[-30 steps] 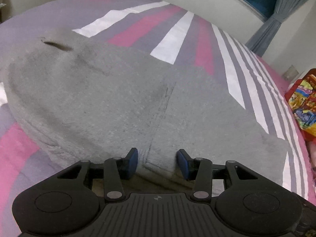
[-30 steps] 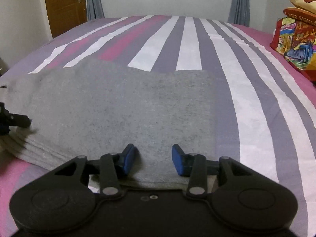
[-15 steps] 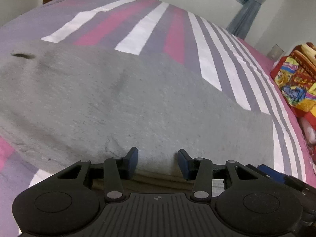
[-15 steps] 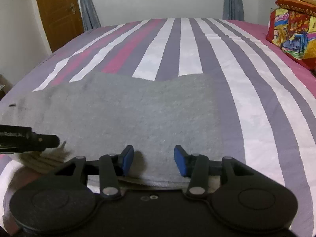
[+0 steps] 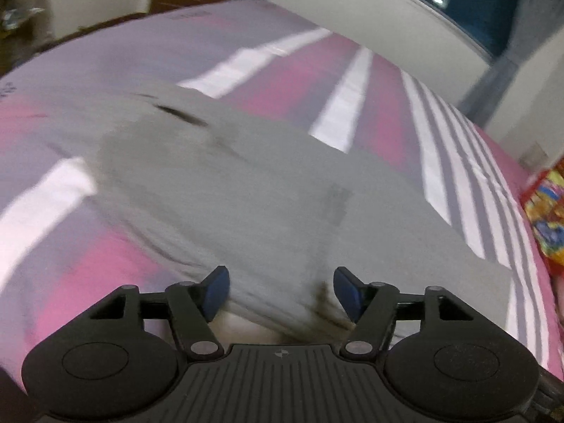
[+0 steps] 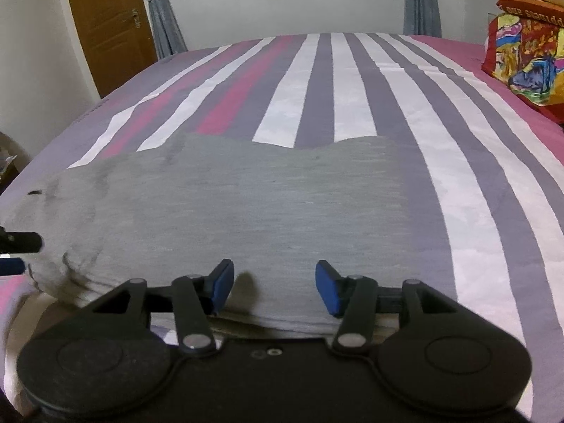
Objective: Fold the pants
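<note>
Since the earlier frames both sets of jaws have just been opening, and the left wrist view has swung and gone blurry; the near hem of the pants now lies released on the bed instead of pinched between pads. The left gripper (image 5: pixel 280 290) has its jaws spread wide, the grey fabric edge lying between and below the blue pads, not pressed by them. The right gripper (image 6: pixel 274 287) is also released, jaws apart, pads just above the near folded edge without clamping it. The grey pants (image 6: pixel 246 211) lie folded flat across the near part of the striped bed (image 6: pixel 352 81), long side running left to right, stacked layers visible at the near edge. The left end looks rumpled with dark creases; a small dark slit shows near the far left corner. In the right wrist view the tip of the left gripper shows at the left frame edge, beside the pants' left end. A colourful pillow (image 6: pixel 525 67) sits at the far right of the bed, well apart from the pants. A wooden door (image 6: pixel 105 24) and grey curtains (image 6: pixel 162 10) stand behind.
</note>
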The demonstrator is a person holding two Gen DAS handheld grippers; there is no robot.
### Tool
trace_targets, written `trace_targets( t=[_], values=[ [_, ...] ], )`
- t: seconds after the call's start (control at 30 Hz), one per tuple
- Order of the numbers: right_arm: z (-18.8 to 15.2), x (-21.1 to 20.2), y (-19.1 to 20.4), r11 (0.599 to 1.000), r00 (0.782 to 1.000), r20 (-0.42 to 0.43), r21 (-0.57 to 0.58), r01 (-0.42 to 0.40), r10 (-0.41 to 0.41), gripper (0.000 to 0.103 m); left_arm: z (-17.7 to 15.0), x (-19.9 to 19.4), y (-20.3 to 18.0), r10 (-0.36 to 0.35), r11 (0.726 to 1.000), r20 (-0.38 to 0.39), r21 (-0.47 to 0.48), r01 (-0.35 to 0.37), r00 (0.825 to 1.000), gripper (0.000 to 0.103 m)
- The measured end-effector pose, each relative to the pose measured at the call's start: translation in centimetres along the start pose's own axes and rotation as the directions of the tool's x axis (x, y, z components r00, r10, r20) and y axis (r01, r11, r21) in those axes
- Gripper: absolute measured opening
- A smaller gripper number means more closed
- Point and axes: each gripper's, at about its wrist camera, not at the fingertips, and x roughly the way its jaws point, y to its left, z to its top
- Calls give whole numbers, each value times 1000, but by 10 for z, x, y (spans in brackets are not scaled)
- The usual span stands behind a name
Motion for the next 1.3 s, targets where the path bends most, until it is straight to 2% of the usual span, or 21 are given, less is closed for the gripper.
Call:
trace_targets(
  t=[0.17, 0.27, 0.4, 0.53, 0.67, 0.9, 1.07, 1.23, 1.3],
  values=[
    [0, 2, 7, 1000, 1000, -6, -10, -13, 13, 52, 9, 1, 54, 43, 991, -16, -124, -45, 999, 69],
    [-1, 4, 11, 1000, 1000, -13, -12, -15, 15, 53, 11, 8, 84, 5, 975, -36, -222, -13, 999, 69],
    [-2, 6, 17, 1000, 1000, -16, -29, -13, 13, 55, 8, 19, 109, -53, 939, -42, -341, 36, 998, 69],
    [-2, 8, 17, 999, 1000, -22, -36, -7, 6, 56, 5, 35, 117, -87, 923, -41, -379, 65, 995, 69],
    [-2, 10, 19, 999, 1000, -28, -42, 3, -4, 56, 3, 51, 128, -126, 890, -26, -444, 101, 992, 69],
    [-2, 14, 25, 998, 999, -31, -55, 22, -23, 57, 9, 67, 126, -169, 878, 15, -452, 158, 985, 69],
    [3, 19, 35, 996, 999, -37, -89, 31, -34, 57, 15, 82, 131, -236, 824, 72, -514, 239, 969, 69],
    [6, 26, 44, 994, 998, -48, -101, 36, -41, 57, 19, 97, 132, -277, 778, 109, -557, 289, 955, 68],
    [8, 28, 46, 994, 998, -51, -98, 39, -44, 57, 17, 102, 137, -284, 762, 114, -576, 297, 952, 50]
  ],
)
